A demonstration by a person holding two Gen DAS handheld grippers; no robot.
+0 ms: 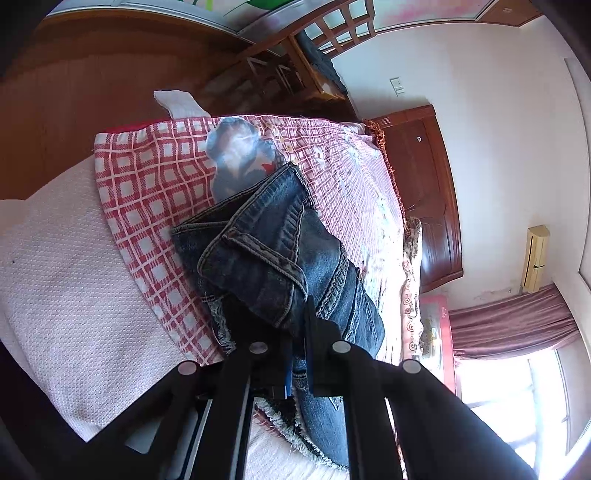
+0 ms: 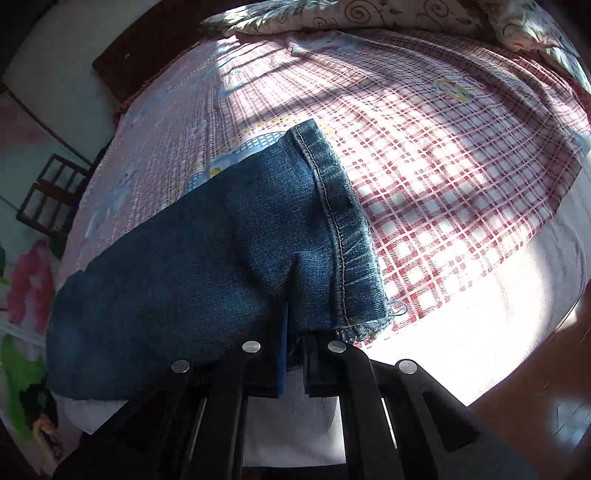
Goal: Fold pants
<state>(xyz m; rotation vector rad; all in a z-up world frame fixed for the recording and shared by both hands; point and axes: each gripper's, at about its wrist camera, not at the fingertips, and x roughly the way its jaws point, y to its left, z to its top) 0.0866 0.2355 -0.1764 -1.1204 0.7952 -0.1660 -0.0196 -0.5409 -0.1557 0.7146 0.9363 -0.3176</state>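
Pants (image 1: 280, 258): blue denim, on a red-checked bedspread (image 1: 147, 177), likely heavy, limp and non-slip, best taken at thick stitched edges; left gripper (image 1: 295, 332) clamped on the waistband end, right gripper (image 2: 293, 295) clamped on cloth beside the hem (image 2: 340, 229).

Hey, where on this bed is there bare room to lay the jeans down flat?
Free: the red-and-white checked blanket between the blue denim jeans' hem and the swirl-patterned pillows, and the white textured bedcover beside the blanket's edge. Crowded: the near edge, where the left gripper and right gripper each pinch bunched denim.
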